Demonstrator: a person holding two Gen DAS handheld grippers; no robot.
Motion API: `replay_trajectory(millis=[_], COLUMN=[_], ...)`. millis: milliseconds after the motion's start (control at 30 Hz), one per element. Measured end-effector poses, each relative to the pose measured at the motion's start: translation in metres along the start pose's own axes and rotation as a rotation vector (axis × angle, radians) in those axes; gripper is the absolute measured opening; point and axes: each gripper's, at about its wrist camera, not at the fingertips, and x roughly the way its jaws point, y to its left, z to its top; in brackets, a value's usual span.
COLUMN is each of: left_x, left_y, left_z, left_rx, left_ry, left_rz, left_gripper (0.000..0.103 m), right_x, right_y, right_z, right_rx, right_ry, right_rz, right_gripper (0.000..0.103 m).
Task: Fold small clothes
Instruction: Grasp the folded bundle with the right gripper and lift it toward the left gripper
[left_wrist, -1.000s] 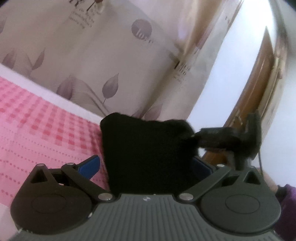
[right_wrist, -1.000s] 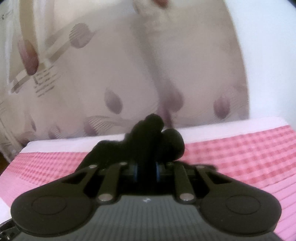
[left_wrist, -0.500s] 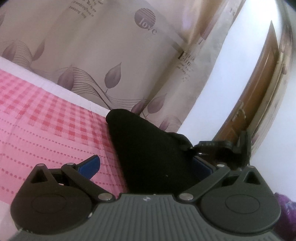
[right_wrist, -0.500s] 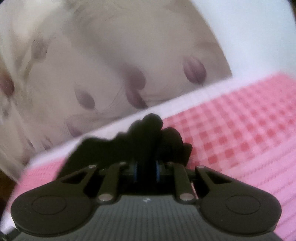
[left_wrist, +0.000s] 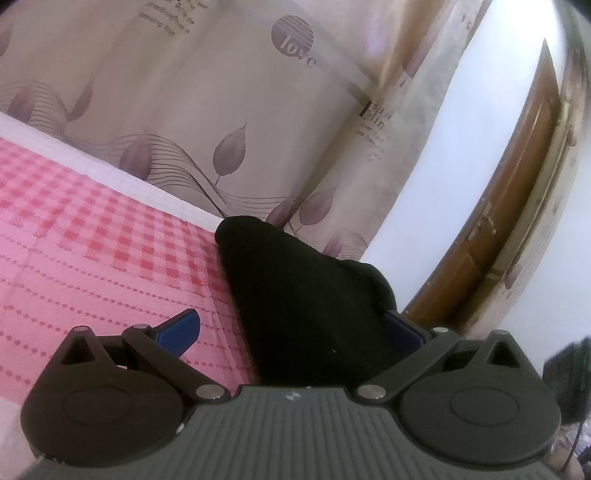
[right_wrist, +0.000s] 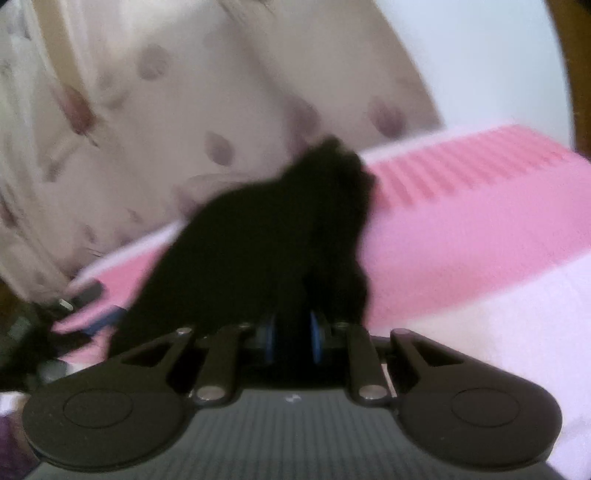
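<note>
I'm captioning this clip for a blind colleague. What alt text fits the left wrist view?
A black garment lies between the wide-open blue fingers of the left tool, draped toward the camera. Beneath it is a pink checked bedsheet; behind hang a beige leaf-print curtain and a wooden door.
</note>
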Motion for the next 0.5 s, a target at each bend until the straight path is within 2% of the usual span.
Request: replay_trajectory(millis=[100, 233, 300, 400, 500], left_x=[0.0, 0.0, -0.002, -0.006, -0.009], left_y=[0.002, 0.001, -0.001, -0.009, -0.019], left_z=[0.0, 0.0, 0.0, -0.002, -0.005], left_rx=[-0.012, -0.007, 0.006, 0.049, 0.088], left_ry=[-0.003, -0.004, -0.009, -0.027, -0.038], left_rz=[0.017, 0.021, 0.016, -0.018, -0.059], left_gripper=[0.103, 0.103, 0.103, 0.103, 0.103], right_x=[-0.005, -0.009, -0.012, -0.02, -0.023], right_y=[-0.009, -0.02, -0.022, -0.016, -0.004], right_z=[-0.01, -0.008, -0.006, 0.012, 0.043], right_rx=[0.017, 0.066, 0.099, 0.087, 0.036], right_ry=[-0.007, 0.001, -0.001, -0.052, -0.116], right_rz=[-0.035, -0.007, 0.039, 0.026, 0.021], right_gripper=[0.015, 0.015, 0.017, 0.018, 0.018])
